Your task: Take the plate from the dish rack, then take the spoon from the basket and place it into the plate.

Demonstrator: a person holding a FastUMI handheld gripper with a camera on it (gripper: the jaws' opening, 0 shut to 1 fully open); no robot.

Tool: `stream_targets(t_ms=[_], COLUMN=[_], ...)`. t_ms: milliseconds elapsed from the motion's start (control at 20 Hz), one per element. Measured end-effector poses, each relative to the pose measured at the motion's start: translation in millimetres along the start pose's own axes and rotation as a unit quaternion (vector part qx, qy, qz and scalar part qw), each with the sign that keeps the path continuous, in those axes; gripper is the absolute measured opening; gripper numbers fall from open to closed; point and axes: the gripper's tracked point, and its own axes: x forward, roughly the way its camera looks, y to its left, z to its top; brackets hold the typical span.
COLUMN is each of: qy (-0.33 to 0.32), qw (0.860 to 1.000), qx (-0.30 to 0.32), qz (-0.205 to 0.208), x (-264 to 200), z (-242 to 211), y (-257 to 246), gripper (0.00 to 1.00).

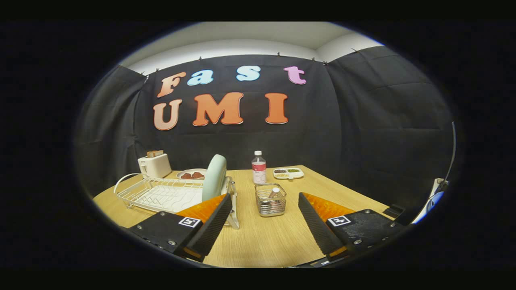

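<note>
claw (265, 209) open, plate (214, 177) upright in rack (157, 195).

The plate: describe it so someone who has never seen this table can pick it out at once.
On the wooden table, find the white wire dish rack in front of the toaster. The plate stands on edge at the rack's end nearest the wire basket, just beyond the open gripper. It is pale green and upright; the other plate lies flat with food.
</note>
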Motion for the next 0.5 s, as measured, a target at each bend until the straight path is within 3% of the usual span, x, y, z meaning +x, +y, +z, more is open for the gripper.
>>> stream_targets(t_ms=[300, 500], qy=[0.023, 0.051], qw=[0.998, 0.997], qx=[0.015, 0.016], qz=[0.051, 0.057], x=[42, 87], z=[28, 38], y=[49, 74], gripper=[0.99, 0.98])
